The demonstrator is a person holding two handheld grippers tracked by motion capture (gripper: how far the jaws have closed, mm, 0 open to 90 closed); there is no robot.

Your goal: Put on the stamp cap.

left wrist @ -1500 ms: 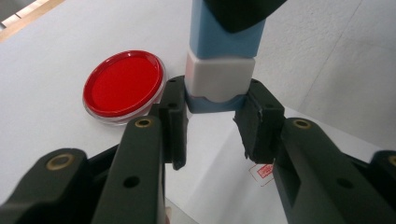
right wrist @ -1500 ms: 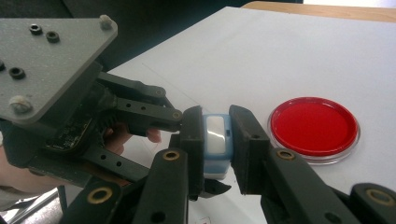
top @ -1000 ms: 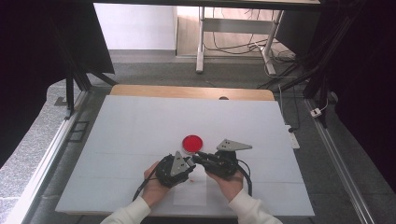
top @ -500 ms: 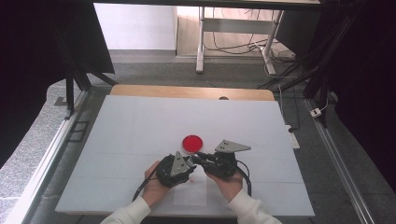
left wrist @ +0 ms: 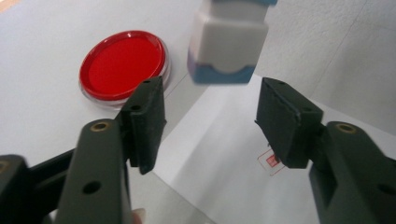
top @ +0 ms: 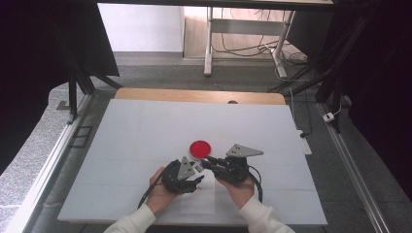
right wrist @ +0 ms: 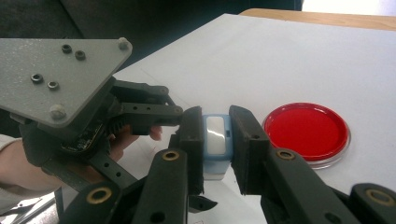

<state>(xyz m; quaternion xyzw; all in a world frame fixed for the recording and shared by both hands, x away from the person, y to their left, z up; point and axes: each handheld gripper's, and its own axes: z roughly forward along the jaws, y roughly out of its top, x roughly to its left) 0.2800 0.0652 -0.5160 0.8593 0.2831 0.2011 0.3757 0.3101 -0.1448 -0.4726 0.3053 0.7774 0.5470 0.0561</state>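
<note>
Right gripper view is showing the right gripper (right wrist: 215,140) clamping its black jaws on a small blue-and-white stamp (right wrist: 215,144), holding it upright above a white sheet of paper (right wrist: 233,205), with the red ink pad (right wrist: 306,131) lying on the table (right wrist: 280,60) just beside. Left gripper view is showing the left gripper (left wrist: 210,121) with its jaws having just been opening, now standing apart with nothing gripped between them, the stamp (left wrist: 229,42) hanging beyond their tips over the paper (left wrist: 219,154), which is bearing a small red print (left wrist: 271,161)
</note>
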